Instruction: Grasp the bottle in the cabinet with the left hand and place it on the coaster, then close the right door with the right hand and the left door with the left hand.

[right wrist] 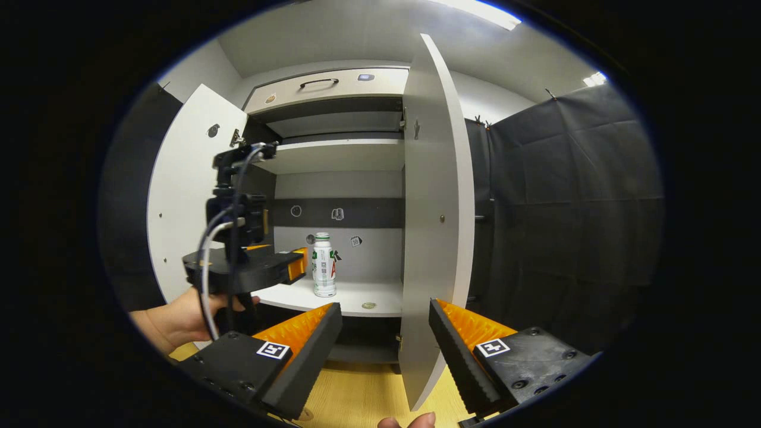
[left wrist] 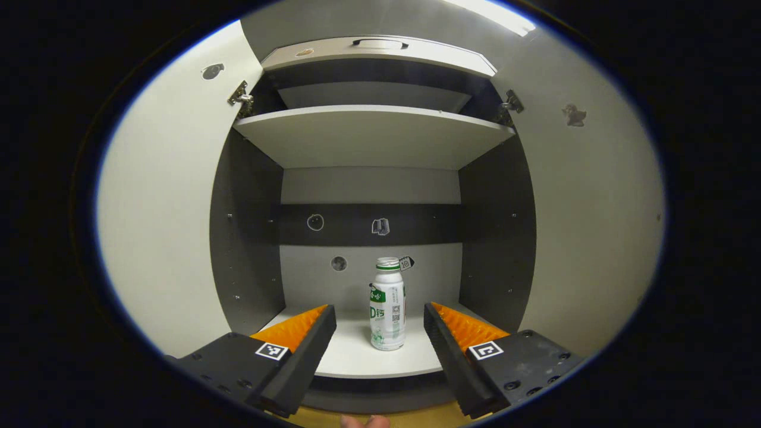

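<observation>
A white bottle (left wrist: 387, 304) with a green label stands upright on the cabinet's lower shelf (left wrist: 357, 356). My left gripper (left wrist: 379, 318) is open, its fingers on either side of the bottle's line but short of it. In the right gripper view the bottle (right wrist: 323, 265) stands on the shelf, and the left gripper (right wrist: 297, 264), held by a hand (right wrist: 178, 318), reaches toward it from the left. My right gripper (right wrist: 385, 318) is open and holds nothing; the right door's edge (right wrist: 437, 238) rises straight ahead of it. Both doors stand open.
The left door (left wrist: 160, 220) and right door (left wrist: 594, 226) flank the cabinet opening. An upper shelf (left wrist: 374, 134) spans above. A wooden tabletop (right wrist: 357, 392) lies below the cabinet. A small round disc (right wrist: 368, 305) lies on the lower shelf near its front edge.
</observation>
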Demonstrator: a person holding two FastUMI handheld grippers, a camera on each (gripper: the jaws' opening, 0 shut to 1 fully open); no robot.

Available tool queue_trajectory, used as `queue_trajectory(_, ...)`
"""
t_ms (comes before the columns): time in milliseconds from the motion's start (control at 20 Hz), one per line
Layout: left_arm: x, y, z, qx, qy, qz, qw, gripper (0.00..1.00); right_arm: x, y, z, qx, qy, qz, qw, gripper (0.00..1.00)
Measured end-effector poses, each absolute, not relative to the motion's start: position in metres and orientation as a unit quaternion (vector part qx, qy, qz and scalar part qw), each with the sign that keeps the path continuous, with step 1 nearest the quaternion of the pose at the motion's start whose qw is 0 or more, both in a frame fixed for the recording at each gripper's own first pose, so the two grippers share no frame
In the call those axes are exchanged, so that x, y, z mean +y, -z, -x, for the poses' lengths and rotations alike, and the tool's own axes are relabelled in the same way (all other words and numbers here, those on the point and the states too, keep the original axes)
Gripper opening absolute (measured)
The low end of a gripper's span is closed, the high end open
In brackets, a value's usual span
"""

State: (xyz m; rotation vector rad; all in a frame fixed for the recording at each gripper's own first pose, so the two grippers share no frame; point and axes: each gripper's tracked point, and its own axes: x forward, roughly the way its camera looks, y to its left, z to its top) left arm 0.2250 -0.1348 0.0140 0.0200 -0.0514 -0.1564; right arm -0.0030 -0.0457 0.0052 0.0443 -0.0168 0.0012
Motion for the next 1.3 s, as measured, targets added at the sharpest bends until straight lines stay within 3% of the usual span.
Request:
queue_trajectory(900,-0.164,0.051,-0.385,0.026,0.056,-0.029,0.998,0.94,-0.040,0.021,-0.015,0.016,-0.034,-0.049,0.998,0.97)
queue_trajectory(950,-0.164,0.055,-0.389,0.029,0.053,-0.034,0.998,0.92,-0.040,0.021,-0.015,0.016,-0.033,-0.047,0.998,0.97)
queue_trajectory(1000,-0.167,0.053,-0.385,0.027,0.061,-0.035,0.997,0.82,-0.040,0.022,-0.016,0.017,-0.032,-0.044,0.998,0.97)
queue_trajectory(1300,-0.170,0.034,-0.365,0.015,0.088,-0.022,0.996,0.78,-0.042,0.018,-0.014,0.014,-0.025,-0.046,0.999,0.97)
